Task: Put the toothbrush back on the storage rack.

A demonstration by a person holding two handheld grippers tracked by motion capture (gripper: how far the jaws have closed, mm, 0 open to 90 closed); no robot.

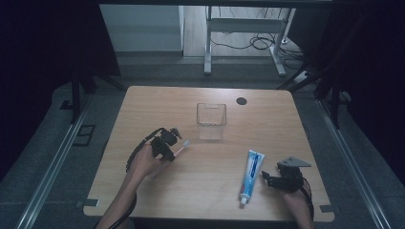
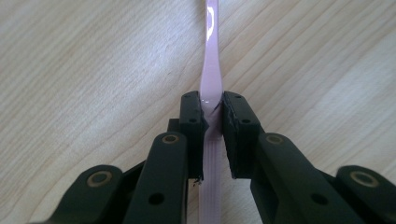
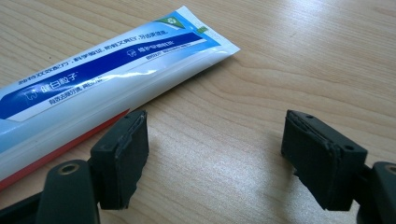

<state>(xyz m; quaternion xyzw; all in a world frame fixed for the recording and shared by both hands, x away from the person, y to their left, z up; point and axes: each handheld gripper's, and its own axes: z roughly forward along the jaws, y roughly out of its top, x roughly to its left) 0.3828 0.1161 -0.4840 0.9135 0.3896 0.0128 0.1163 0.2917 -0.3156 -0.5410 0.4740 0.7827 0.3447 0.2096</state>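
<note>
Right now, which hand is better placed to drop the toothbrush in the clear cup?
Left. Its gripper is shut on the toothbrush, near the cup. The right gripper is open beside the toothpaste.

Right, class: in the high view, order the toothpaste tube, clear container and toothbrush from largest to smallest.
1. toothpaste tube
2. clear container, close behind
3. toothbrush, partly hidden by the left gripper, so unsure

The toothbrush (image 1: 180,150) lies left of the toothpaste tube (image 1: 250,176), before the container (image 1: 210,121).
</note>
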